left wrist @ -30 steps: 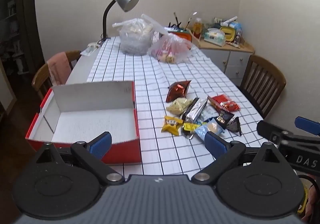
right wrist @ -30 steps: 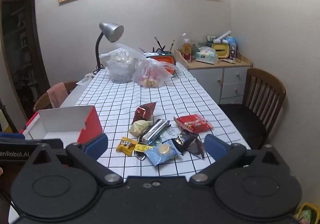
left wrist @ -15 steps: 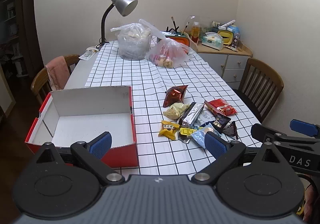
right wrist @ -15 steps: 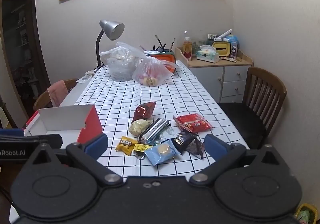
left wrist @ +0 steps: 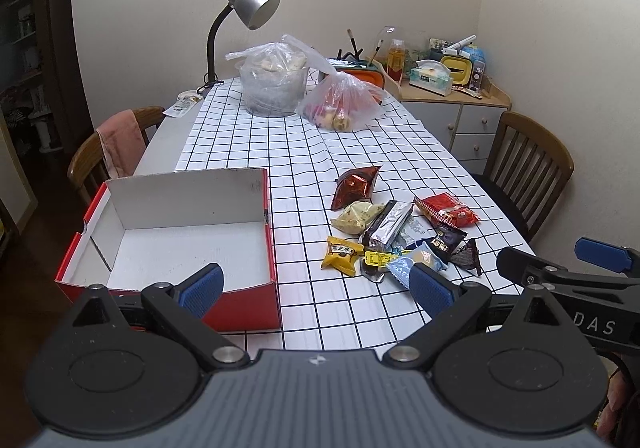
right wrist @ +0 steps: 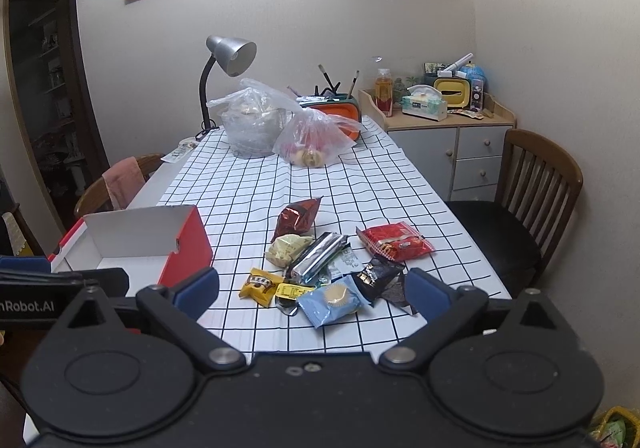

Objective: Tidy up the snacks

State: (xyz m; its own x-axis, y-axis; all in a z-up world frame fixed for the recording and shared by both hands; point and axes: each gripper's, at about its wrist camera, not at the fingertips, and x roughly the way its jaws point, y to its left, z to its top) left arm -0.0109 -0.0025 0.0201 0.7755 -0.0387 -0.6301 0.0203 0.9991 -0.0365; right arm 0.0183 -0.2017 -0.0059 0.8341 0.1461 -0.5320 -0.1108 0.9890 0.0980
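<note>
Red cardboard box point(left wrist: 168, 232) with white interior: empty. Foil-wrapped snack packets point(left wrist: 400, 232) beside it: all unsorted. Left gripper point(left wrist: 316, 284) and right gripper point(right wrist: 312, 286): fingers spread, holding nothing.

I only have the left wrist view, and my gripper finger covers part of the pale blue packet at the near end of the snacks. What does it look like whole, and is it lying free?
Observer: The right wrist view shows the pale blue packet whole. It lies flat on the checked tablecloth, has a round yellow cake printed on it, and a black packet meets its right corner.
Operator: I see the right gripper only from the side. Is it ready to pick?
Observer: The right gripper has its jaws wide apart with nothing between them, and it faces the blue packet.
</note>
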